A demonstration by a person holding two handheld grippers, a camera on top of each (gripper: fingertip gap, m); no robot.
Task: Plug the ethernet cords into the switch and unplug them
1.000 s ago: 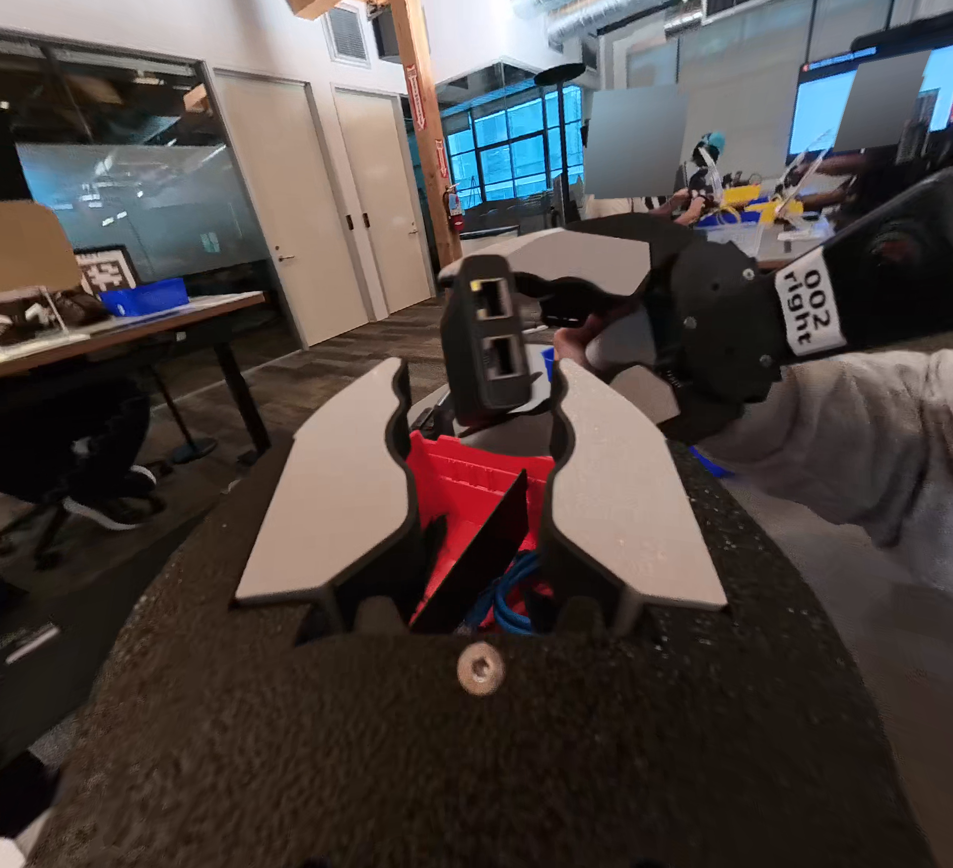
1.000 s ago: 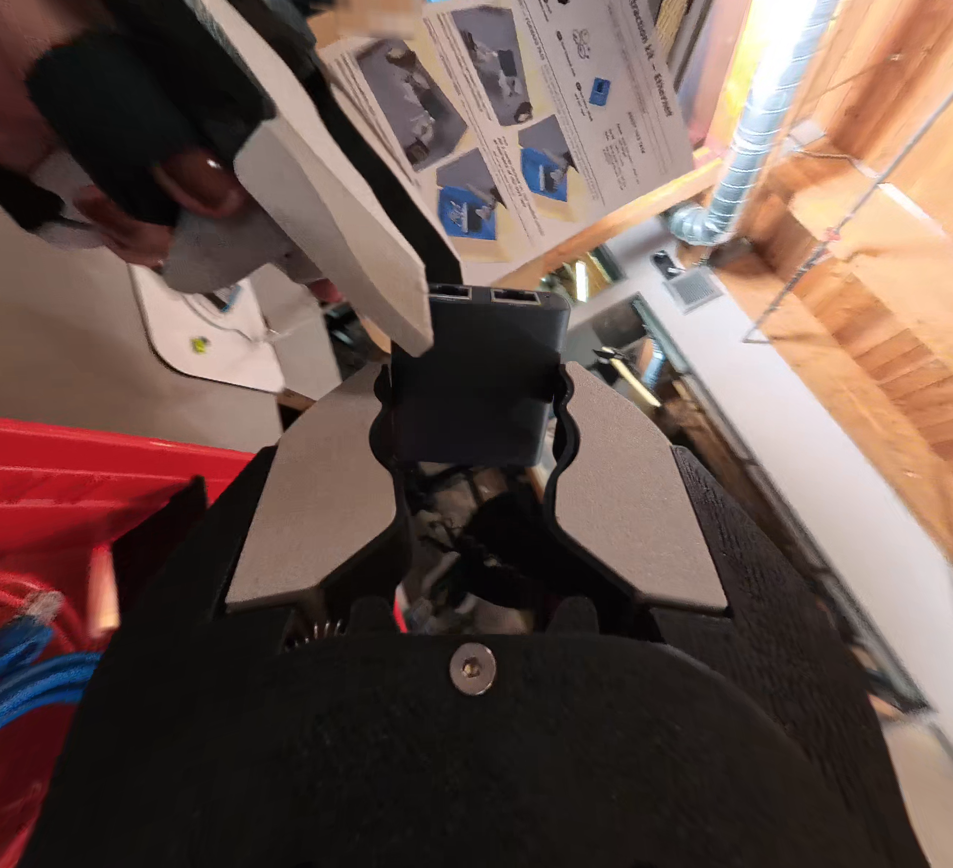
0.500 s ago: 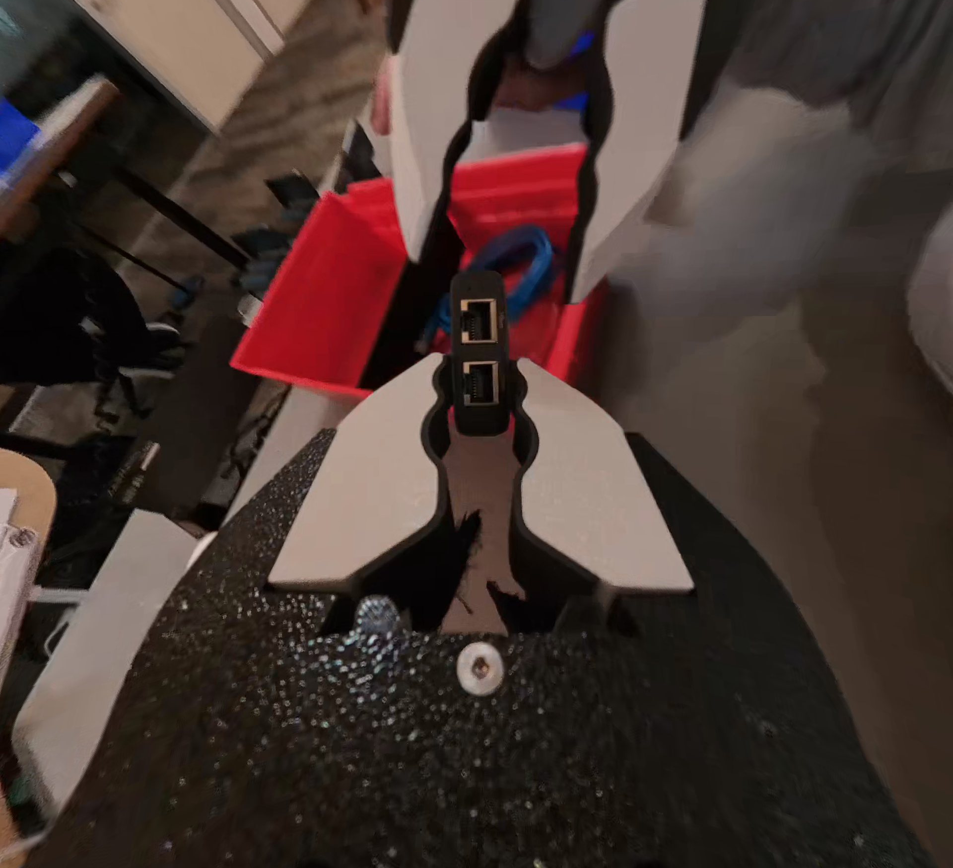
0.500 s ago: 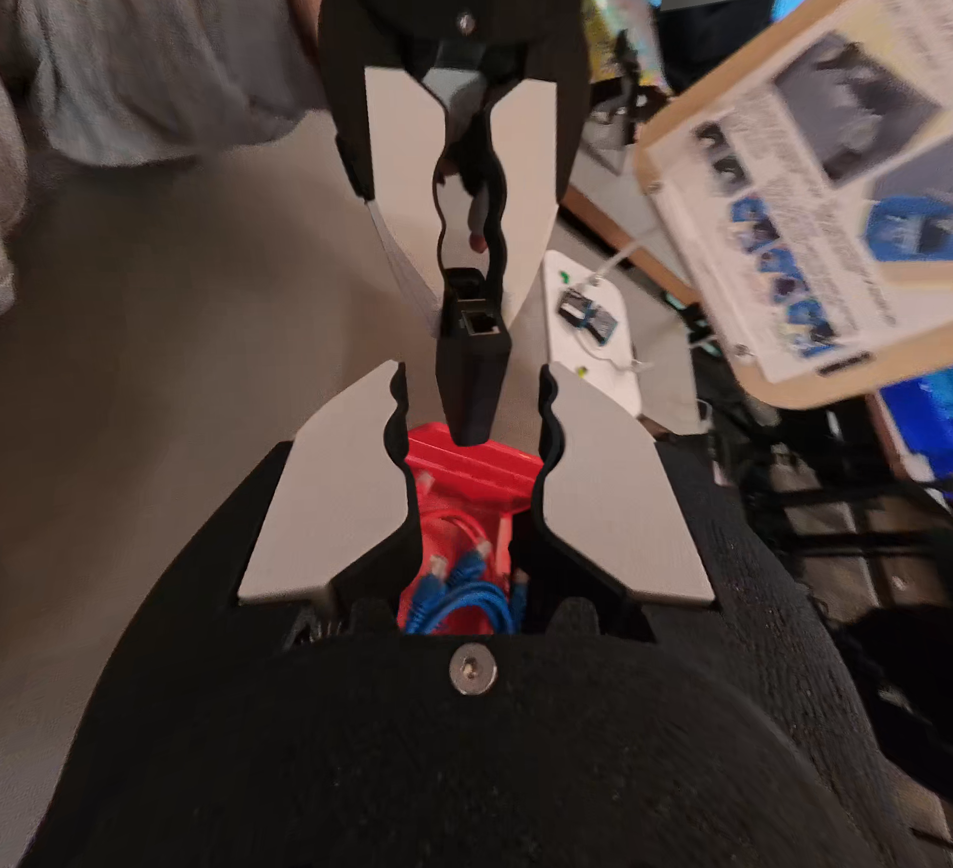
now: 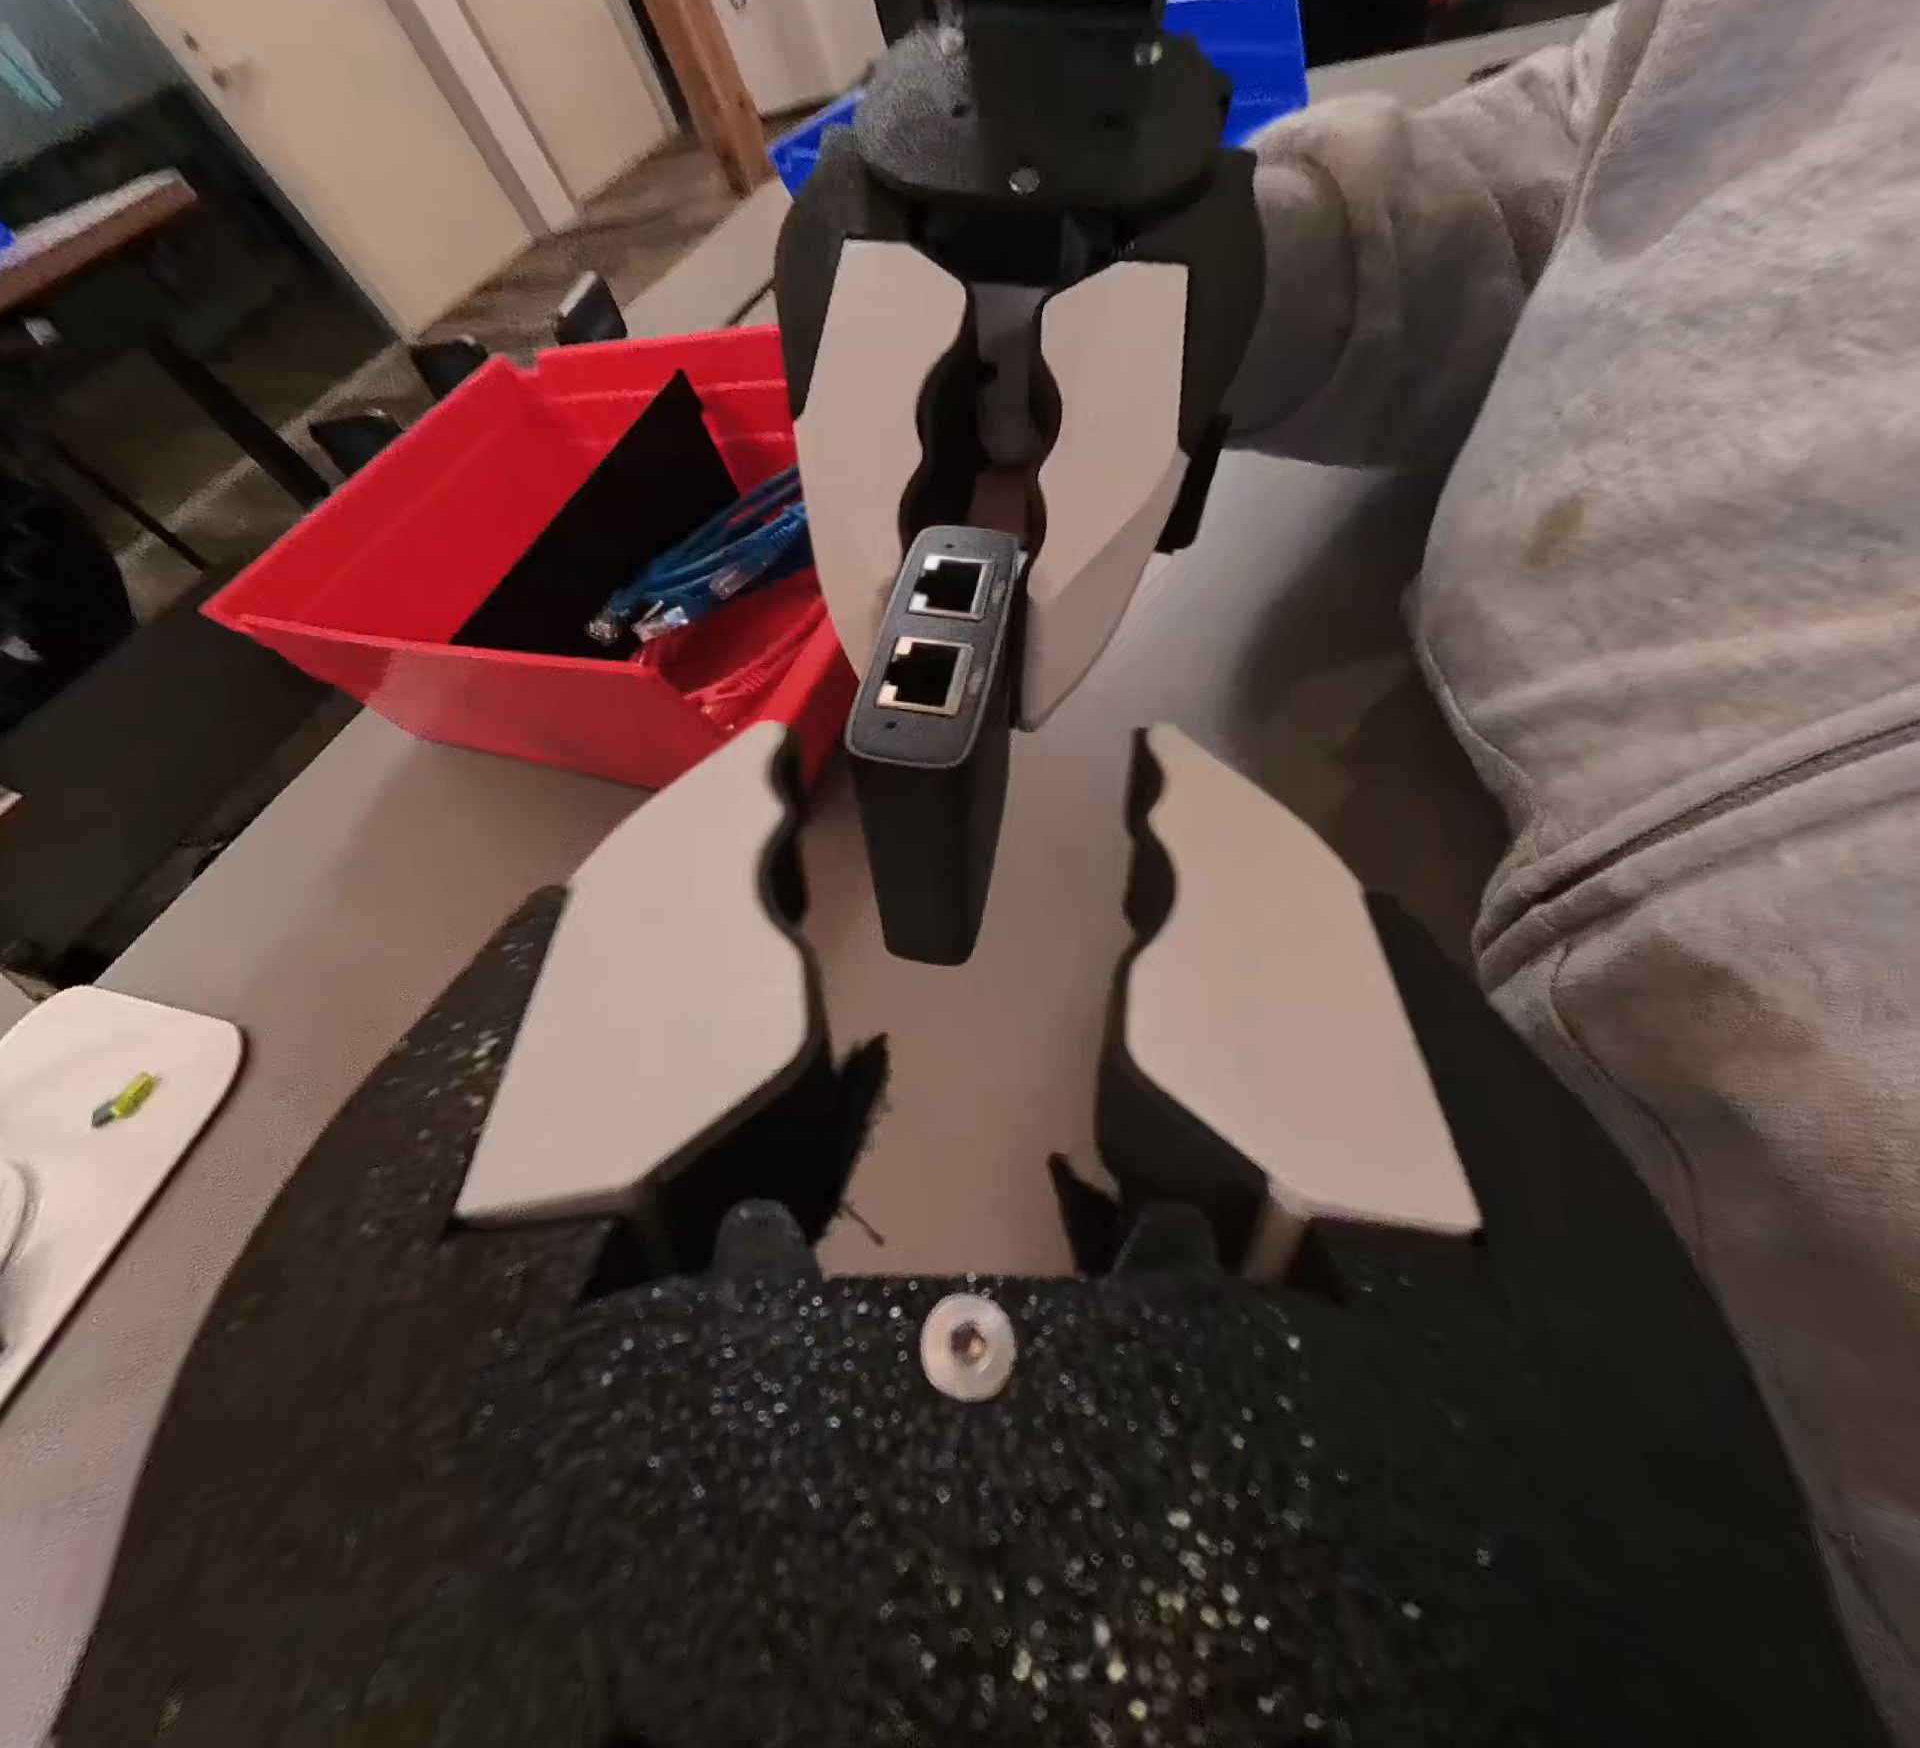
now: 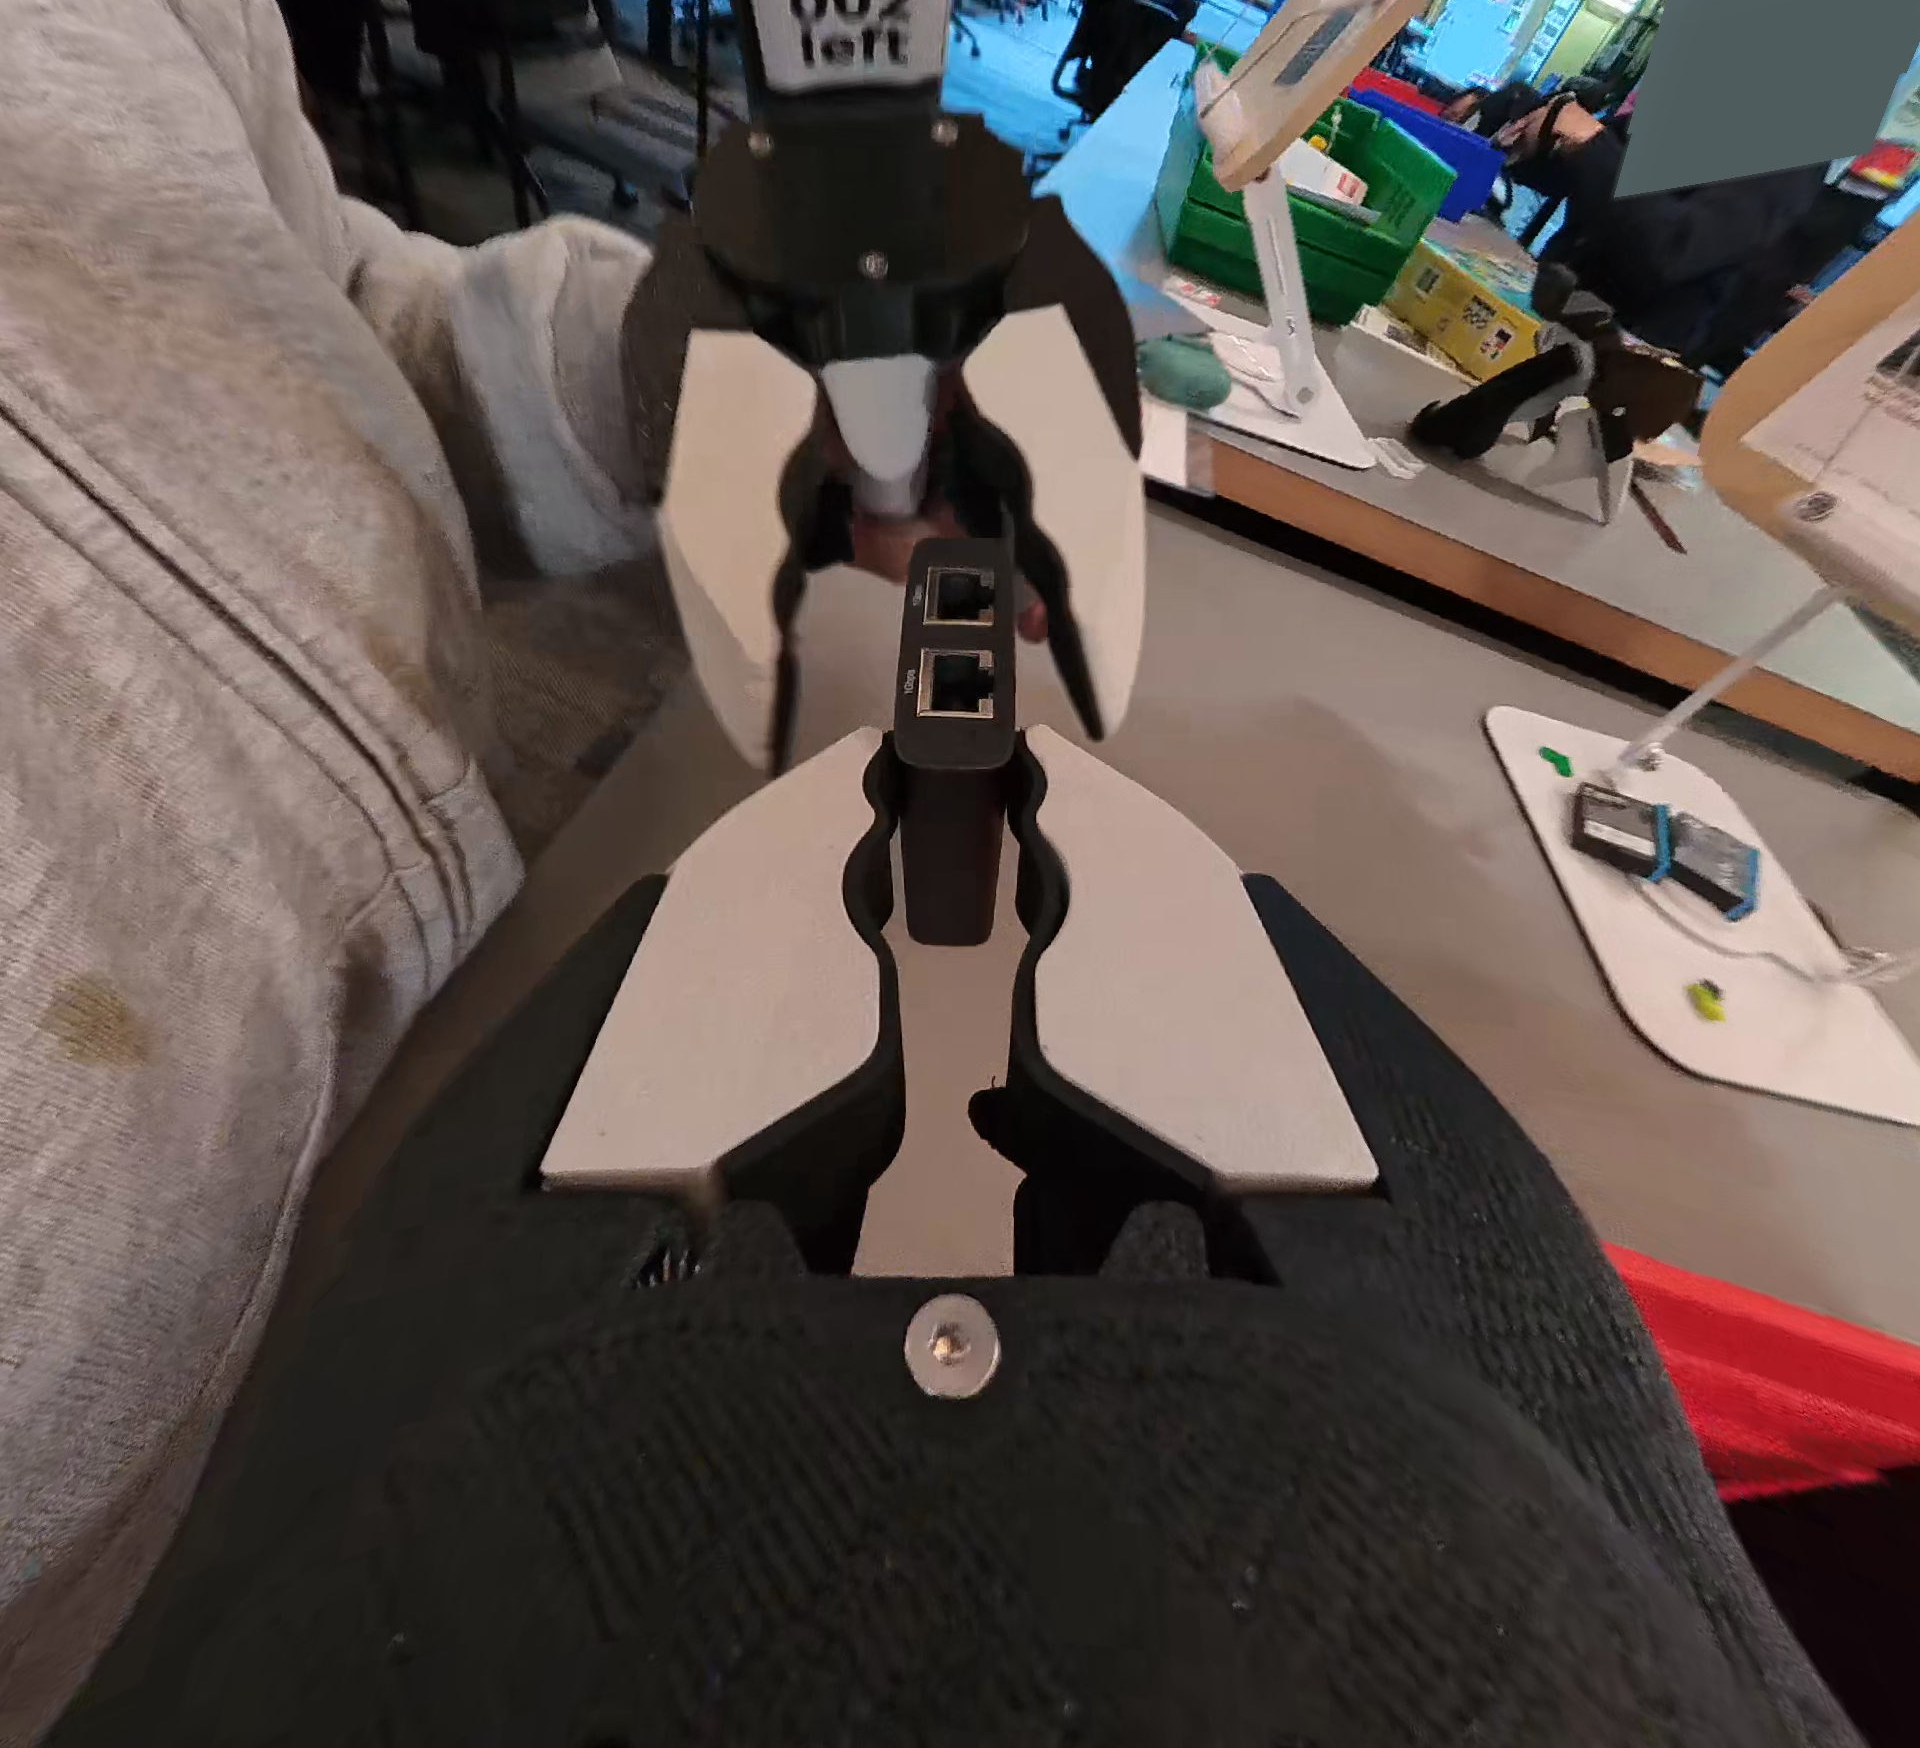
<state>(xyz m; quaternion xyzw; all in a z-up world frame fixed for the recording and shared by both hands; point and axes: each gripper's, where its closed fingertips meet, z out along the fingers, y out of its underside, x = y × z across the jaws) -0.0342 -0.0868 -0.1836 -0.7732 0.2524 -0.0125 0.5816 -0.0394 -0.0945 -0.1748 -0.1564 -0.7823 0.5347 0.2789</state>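
The right gripper (image 6: 951,742) has its fingers closed on a small black plastic box with two network sockets on its end face (image 6: 953,753), held above the grey counter (image 6: 1299,763). The left gripper (image 5: 961,753) faces it with fingers spread wide, the box hanging between them, touching neither. A red plastic bin (image 5: 436,659) holding blue cables (image 5: 717,555) sits on the counter just beyond.
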